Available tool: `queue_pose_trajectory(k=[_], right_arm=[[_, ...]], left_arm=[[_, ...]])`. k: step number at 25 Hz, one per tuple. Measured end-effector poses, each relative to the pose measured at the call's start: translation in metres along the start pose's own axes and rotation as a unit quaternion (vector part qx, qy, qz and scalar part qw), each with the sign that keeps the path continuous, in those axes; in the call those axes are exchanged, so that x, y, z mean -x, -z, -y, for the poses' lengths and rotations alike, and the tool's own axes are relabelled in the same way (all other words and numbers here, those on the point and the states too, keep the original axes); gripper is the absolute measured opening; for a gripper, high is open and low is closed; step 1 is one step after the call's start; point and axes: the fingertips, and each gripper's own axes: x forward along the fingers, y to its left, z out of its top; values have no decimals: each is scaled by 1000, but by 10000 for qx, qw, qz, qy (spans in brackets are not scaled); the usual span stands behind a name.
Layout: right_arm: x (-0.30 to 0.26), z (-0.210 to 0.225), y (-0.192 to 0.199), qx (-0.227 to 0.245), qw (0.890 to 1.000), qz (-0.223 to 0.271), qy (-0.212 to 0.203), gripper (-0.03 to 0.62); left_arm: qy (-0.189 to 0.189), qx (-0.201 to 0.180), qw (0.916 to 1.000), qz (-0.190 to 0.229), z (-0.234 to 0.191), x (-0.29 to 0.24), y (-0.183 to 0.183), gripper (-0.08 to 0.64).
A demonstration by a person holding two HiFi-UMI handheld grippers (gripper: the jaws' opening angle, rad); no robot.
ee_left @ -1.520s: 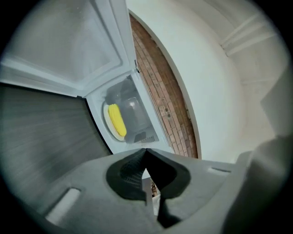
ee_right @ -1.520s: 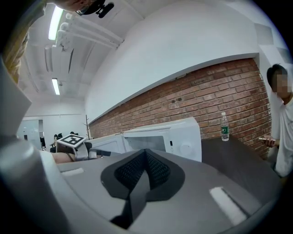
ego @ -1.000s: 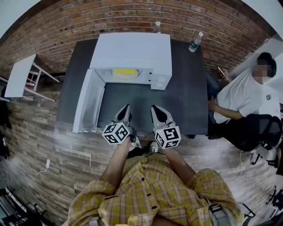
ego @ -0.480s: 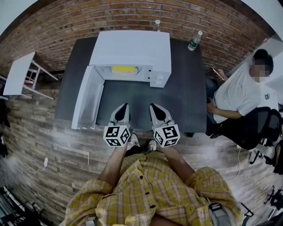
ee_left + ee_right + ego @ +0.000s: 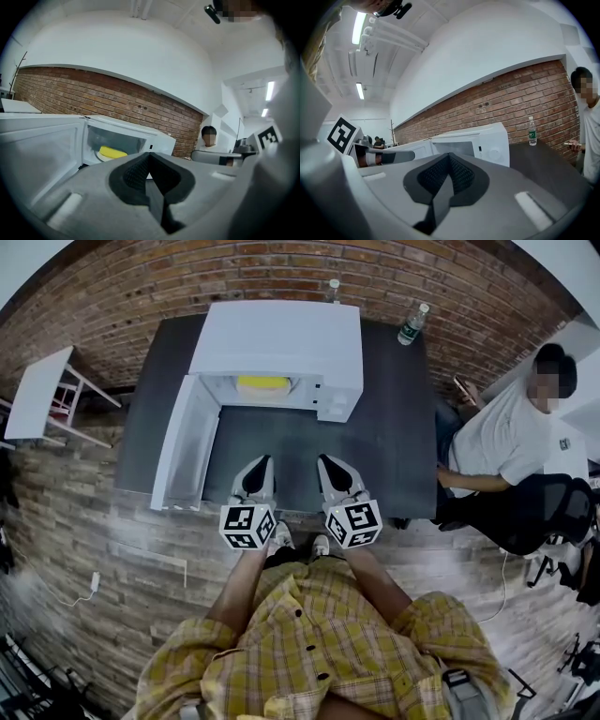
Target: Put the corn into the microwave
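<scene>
The yellow corn (image 5: 262,384) lies on a white plate inside the white microwave (image 5: 281,338), whose door (image 5: 180,451) hangs open to the left. In the left gripper view the corn (image 5: 113,152) shows through the open cavity. My left gripper (image 5: 256,474) is shut and empty, held above the dark table's near edge in front of the microwave. My right gripper (image 5: 330,472) sits beside it, also shut with nothing between the jaws. Both point toward the microwave (image 5: 480,140), well short of it.
The microwave stands on a dark table (image 5: 394,446) against a brick wall. Two water bottles (image 5: 413,326) stand at the table's back. A person in a white shirt (image 5: 511,442) sits at the right. A small white table (image 5: 37,395) is at the left.
The left gripper has rolled about its own axis and risen slightly. The right gripper has kept still. The corn and the door have not moved.
</scene>
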Motion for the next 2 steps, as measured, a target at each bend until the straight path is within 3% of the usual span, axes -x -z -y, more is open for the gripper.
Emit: queue_pose_trajectory(k=[2], right_arm=[[0, -1, 0, 3, 10000, 19, 1, 0]], left_arm=[[0, -44, 10000, -1, 0, 1, 0, 2]])
